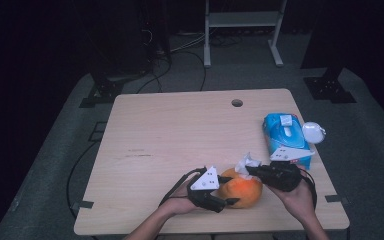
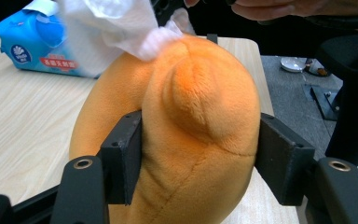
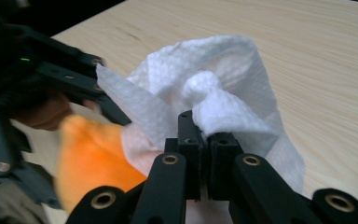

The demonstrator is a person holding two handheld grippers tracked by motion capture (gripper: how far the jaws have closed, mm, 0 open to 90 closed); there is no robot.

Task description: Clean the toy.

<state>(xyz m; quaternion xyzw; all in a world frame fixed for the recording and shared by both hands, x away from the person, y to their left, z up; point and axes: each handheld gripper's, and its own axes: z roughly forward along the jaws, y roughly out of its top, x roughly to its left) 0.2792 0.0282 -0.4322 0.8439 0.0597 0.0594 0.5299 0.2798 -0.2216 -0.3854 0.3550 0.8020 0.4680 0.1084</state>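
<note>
Wiping down an orange plush toy (image 2: 191, 121) here, near the front edge of the table (image 1: 170, 130). It's soft and light, squishes easily, so the left gripper (image 1: 215, 197) pinching it across the middle seems the right hold; the jaws press into the fur from both sides. The blue wipes pack (image 1: 285, 135) sits well apart to the right, not in the way. The right gripper (image 3: 204, 140) is clamped tight on a limp white wipe (image 3: 214, 93) touching the toy's top.

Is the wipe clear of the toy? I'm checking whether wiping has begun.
No: in the left gripper view the white wipe rests against the top of the orange plush toy.
</note>
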